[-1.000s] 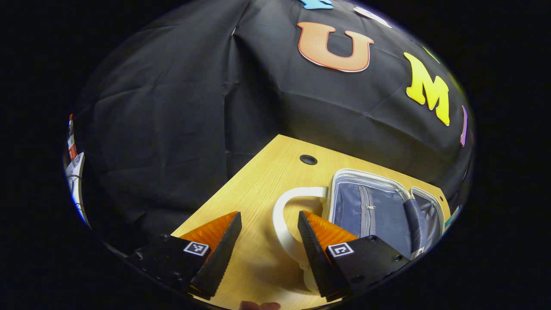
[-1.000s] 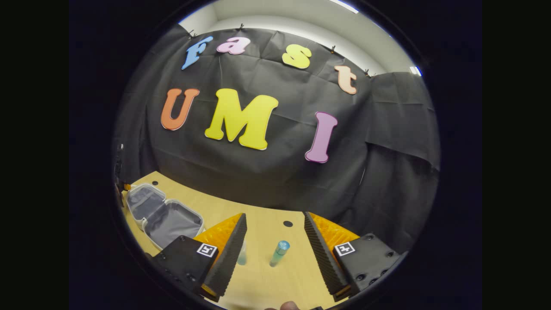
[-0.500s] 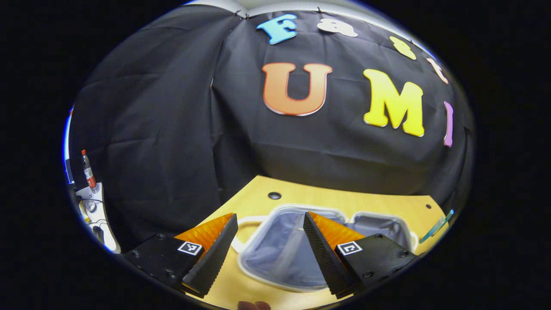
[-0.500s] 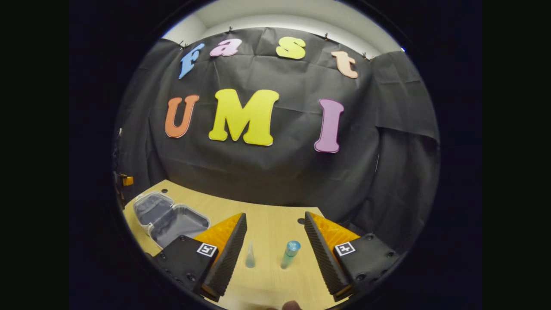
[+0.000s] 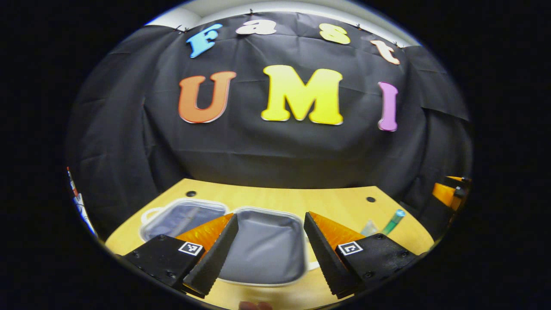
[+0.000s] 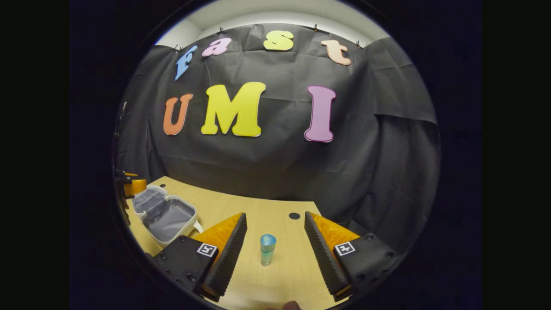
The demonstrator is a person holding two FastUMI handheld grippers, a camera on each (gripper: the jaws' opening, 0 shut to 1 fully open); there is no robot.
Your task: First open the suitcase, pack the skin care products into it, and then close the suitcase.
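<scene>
A small white suitcase lies open and flat on the wooden table, both grey-lined halves facing up. My left gripper hovers open above its nearer half, holding nothing. In the right gripper view the suitcase lies at the left. A slim green bottle with a blue cap stands upright on the table, straight ahead between the fingers of my open right gripper, a little beyond them. The left gripper view has that bottle at the far right beside a small clear item.
The wooden table has round cable holes near its back edge, which meets the black cloth wall. The other gripper shows at the right rim of the left gripper view, and the left gripper beyond the suitcase in the right one.
My left gripper has swung right, from the suitcase's handle side to over its open halves. My right gripper has turned so the bottle now sits centred between its fingers; both stay open.
</scene>
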